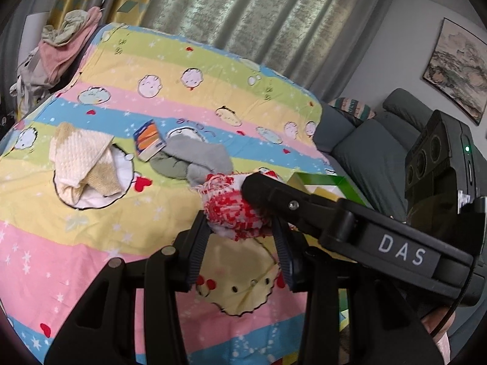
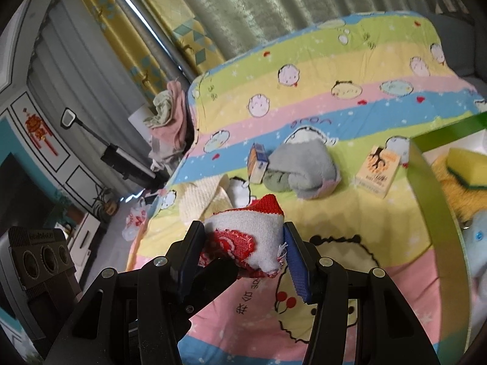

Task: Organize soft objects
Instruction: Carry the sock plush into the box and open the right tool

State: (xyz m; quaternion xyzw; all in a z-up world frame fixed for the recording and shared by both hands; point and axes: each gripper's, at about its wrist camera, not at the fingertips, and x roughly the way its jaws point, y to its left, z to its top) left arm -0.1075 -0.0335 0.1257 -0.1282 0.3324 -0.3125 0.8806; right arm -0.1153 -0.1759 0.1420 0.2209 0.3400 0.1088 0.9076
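Both grippers, left gripper (image 1: 240, 231) and right gripper (image 2: 243, 249), pinch the red-and-white cloth (image 2: 252, 237) at frame centre (frayed edges showing), so opposing pulls could tear it or slip it loose.

The red-and-white pouch (image 2: 258, 237) is coarse woven cloth with frayed edges. The striped bedsheet (image 1: 91, 243) is smooth printed cotton, the cream towel (image 1: 82, 158) nubbly knit, the grey cloth (image 2: 307, 167) fleecy. Each tool looks matt black plastic.
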